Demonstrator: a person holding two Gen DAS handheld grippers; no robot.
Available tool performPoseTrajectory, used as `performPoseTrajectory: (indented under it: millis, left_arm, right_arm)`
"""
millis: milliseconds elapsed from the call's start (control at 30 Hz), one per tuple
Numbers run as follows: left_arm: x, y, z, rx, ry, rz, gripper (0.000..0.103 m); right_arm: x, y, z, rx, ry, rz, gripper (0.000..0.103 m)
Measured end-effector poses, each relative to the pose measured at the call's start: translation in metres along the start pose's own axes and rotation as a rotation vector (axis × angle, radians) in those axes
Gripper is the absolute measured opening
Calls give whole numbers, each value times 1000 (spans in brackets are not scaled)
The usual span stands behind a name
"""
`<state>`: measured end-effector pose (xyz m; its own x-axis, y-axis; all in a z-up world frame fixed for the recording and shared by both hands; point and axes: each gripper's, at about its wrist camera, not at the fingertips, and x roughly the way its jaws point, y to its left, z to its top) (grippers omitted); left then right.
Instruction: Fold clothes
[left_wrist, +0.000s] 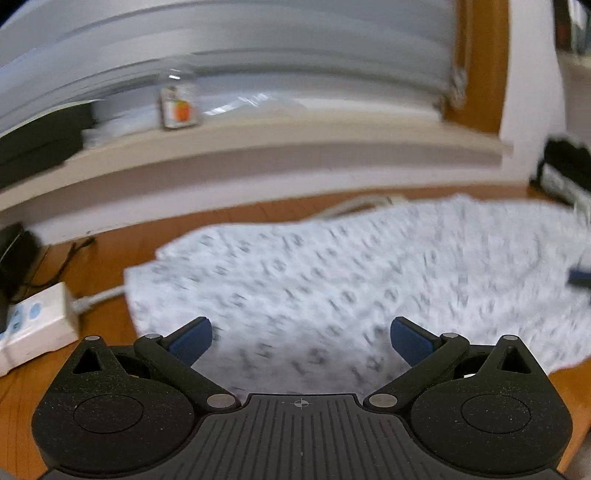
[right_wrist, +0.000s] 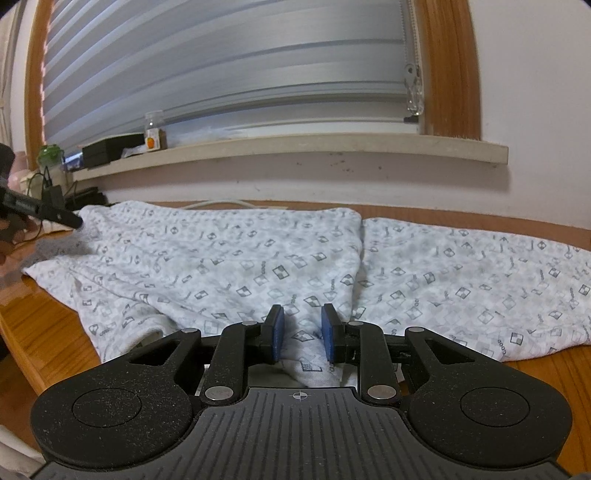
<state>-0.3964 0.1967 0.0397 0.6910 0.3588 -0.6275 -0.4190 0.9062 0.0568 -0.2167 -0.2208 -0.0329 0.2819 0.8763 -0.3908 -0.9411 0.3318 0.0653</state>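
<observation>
The patterned white garment (right_wrist: 236, 258) lies spread across the wooden surface (right_wrist: 48, 325) below the windowsill (right_wrist: 295, 147). The right tongs (right_wrist: 301, 332) pinch a raised fold at its near edge. The left tongs (left_wrist: 301, 338) hover spread wide above the cloth, gripping nothing.

The left wrist view is motion-blurred throughout: the print on the garment (left_wrist: 332, 280) is unreadable, and the label on the small bottle (left_wrist: 179, 107) on the sill cannot be made out. The power strip (left_wrist: 33, 332) is cut off by the left edge. In the right wrist view, the garment's right end runs off the picture, and its near fold is hidden behind the right gripper (right_wrist: 301, 334).
</observation>
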Motion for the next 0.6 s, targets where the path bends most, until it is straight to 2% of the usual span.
performPoseTrajectory:
  millis: [67,200,267,367,467,600]
  left_arm:
    - [5,-2,-9,46,6,48,103]
    - [-2,24,-16,-5,27,109,103]
    - [-5,29,-16,-25,31,105,102]
    - [-12,23,-5,-34,-17,107,103]
    - [-13,11,15,-60,-77,25,103]
    - [5,-22,43,-72,-118,-142,103]
  right_arm:
    - [0,0,0,0,0,0,24]
    - [0,0,0,-2,-2,0,25]
    - [0,0,0,-2,-4,1,25]
    - [0,-1,-1,-1,-6,3,25]
    - [-1,-1,-1,-1,-9,4,25]
    - [-2,0,-2,-3,-18,2,28]
